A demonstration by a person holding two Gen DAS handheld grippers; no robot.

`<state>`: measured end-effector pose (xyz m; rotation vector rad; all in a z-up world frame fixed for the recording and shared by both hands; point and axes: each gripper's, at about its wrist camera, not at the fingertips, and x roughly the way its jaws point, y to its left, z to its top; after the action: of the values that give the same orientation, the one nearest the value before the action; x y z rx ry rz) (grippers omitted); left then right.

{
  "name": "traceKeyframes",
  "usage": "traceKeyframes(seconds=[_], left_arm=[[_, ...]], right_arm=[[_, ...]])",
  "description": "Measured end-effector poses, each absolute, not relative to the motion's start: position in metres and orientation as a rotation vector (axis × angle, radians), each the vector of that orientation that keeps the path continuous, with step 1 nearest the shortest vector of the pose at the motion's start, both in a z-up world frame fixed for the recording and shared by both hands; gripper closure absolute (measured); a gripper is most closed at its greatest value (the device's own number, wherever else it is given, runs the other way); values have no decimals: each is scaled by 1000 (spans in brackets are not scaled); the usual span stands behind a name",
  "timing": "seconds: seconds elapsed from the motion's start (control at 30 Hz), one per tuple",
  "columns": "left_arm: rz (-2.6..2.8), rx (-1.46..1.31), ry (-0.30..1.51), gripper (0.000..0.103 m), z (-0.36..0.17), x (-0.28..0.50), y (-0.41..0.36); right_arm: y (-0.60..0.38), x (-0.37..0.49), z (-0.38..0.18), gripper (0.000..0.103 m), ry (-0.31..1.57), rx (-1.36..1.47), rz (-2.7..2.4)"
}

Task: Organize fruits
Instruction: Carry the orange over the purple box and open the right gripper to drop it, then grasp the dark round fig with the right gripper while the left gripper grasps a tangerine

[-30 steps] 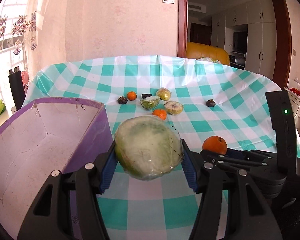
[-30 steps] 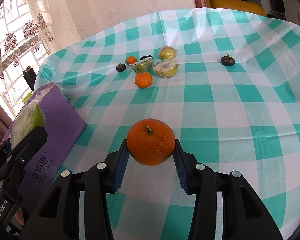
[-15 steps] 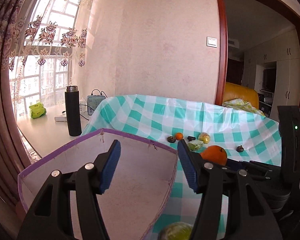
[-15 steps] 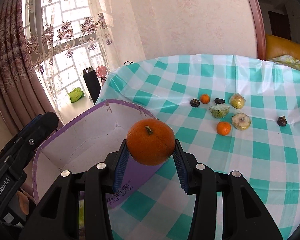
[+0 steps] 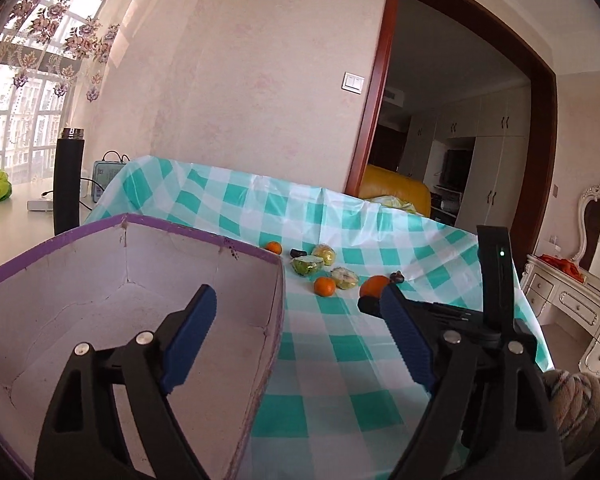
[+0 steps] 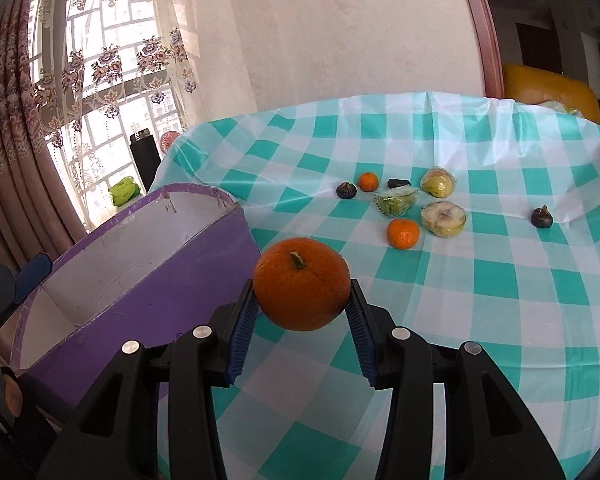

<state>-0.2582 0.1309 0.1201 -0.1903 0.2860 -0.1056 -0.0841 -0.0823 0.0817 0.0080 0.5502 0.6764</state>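
Observation:
My right gripper point(image 6: 302, 312) is shut on a large orange point(image 6: 301, 283), held above the checked cloth beside the purple box point(image 6: 148, 280). The orange also shows in the left wrist view point(image 5: 374, 286). My left gripper point(image 5: 296, 340) is open and empty over the right rim of the purple box point(image 5: 124, 308), whose white inside shows. On the far cloth lie two small oranges point(image 6: 403, 233) point(image 6: 368, 181), wrapped cut fruits point(image 6: 444, 218) point(image 6: 396, 201) point(image 6: 438, 181) and dark fruits point(image 6: 346, 190) point(image 6: 541, 217).
A black flask point(image 5: 69, 180) and a small device stand on the white side table point(image 5: 12, 220) left of the box. A doorway and yellow sofa point(image 5: 394, 192) lie behind the table. A white dresser point(image 5: 572, 308) stands at the right.
My left gripper opened and let go of the wrapped green fruit, which dropped out of view near the box. Both grippers rose and tilted up; the right one keeps the orange.

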Motion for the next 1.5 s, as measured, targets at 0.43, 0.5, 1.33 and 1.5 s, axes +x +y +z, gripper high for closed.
traceKeyframes(seconds=[0.43, 0.5, 1.33, 1.5], left_arm=[[310, -161, 204, 2, 182, -336, 196], [317, -159, 222, 2, 184, -328, 195], [544, -133, 600, 2, 149, -245, 221], [377, -87, 532, 2, 167, -214, 159]], right_arm=[[-36, -102, 117, 58, 513, -10, 843], [-25, -105, 125, 58, 524, -11, 896], [56, -126, 121, 21, 528, -395, 948], [-22, -76, 123, 17, 499, -202, 795]])
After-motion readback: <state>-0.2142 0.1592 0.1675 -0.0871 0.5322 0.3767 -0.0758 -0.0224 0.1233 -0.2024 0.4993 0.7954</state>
